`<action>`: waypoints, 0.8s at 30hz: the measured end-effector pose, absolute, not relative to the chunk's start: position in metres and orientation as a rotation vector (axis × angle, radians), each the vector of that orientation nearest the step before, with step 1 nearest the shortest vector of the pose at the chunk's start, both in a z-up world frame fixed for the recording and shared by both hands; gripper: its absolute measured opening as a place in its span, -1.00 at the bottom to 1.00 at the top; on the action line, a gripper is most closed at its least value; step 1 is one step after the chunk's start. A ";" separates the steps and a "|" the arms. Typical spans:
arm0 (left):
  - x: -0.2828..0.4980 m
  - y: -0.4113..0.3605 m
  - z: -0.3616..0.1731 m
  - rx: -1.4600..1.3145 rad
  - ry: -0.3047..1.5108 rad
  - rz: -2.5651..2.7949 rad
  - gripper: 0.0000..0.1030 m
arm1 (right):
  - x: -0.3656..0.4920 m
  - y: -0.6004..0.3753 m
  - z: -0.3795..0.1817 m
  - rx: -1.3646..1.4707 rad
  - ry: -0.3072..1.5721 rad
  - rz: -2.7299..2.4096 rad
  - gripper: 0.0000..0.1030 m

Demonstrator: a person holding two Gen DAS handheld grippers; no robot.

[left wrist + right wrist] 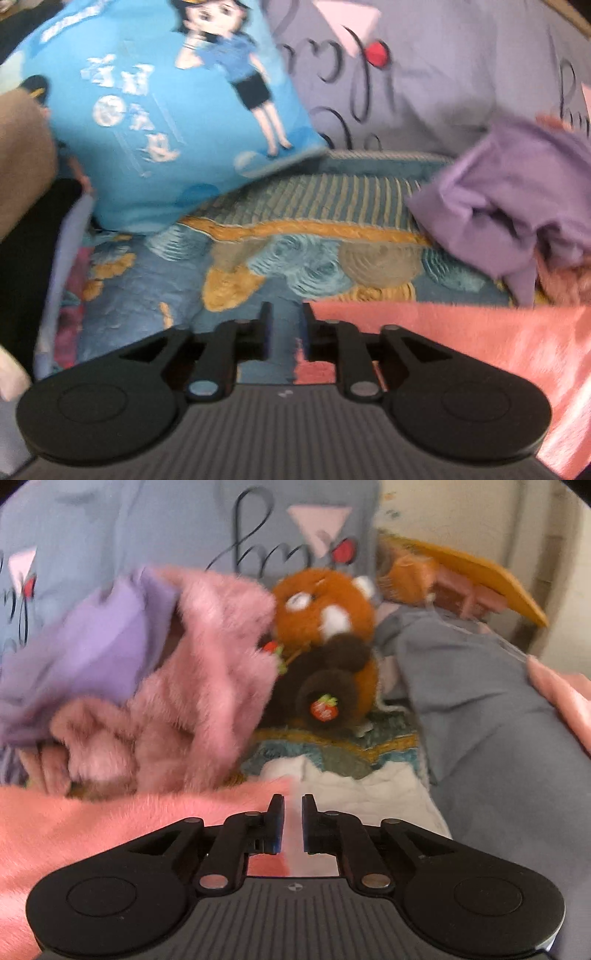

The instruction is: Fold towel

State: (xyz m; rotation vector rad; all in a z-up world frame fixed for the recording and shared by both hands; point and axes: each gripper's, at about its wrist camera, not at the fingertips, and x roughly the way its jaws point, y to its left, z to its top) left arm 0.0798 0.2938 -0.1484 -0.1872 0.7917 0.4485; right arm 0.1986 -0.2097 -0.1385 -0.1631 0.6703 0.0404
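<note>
Between the slightly parted jaws of the left gripper (287, 328) only the patterned bedspread (258, 258) shows, the right gripper (293, 819) likewise gapes narrowly over the edge of the pink towel (92, 823), a soft, light, limp plush sheet on the bed, best pinched at its corners.

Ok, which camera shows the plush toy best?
The right wrist view: the plush toy sits near the centre, brown and orange with strawberry patches, partly behind a pink fluffy blanket. The left wrist view doesn't show it at all.
</note>
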 end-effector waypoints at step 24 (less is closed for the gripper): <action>-0.055 0.201 -0.129 -0.149 0.879 0.380 -0.01 | -0.019 -0.290 -0.200 0.344 0.863 0.038 -0.24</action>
